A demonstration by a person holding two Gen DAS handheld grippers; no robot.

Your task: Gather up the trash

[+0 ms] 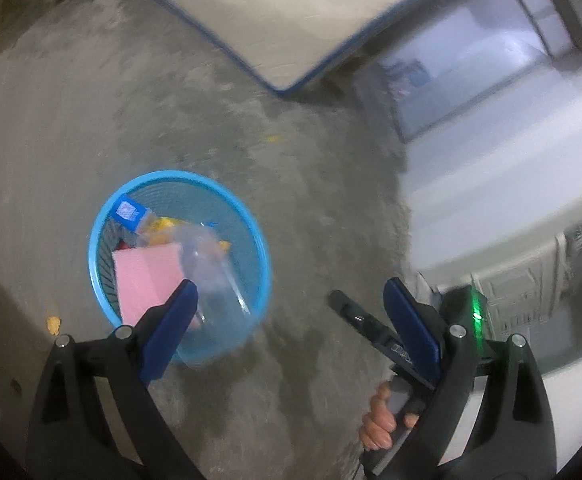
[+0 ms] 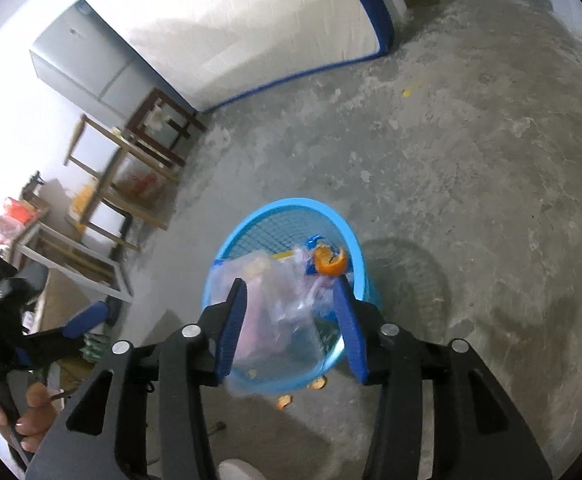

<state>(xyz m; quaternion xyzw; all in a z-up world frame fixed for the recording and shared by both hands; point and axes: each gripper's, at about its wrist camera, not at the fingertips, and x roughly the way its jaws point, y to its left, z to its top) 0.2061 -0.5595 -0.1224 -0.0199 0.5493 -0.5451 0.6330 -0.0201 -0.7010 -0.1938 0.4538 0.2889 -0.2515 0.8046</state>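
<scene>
A blue mesh trash basket stands on the concrete floor and holds a pink box, a blue packet, yellow wrappers and a clear plastic bag. My left gripper is open and empty above the floor, just right of the basket. In the right wrist view the basket sits right below my right gripper, which is open, with the clear plastic bag lying between its jaws over the basket. An orange peel rests on the trash near the right fingertip.
A mattress with blue trim leans at the back. Wooden stools and frames and a grey cabinet stand along the left wall. Small orange scraps lie by the basket, a yellow scrap on the floor.
</scene>
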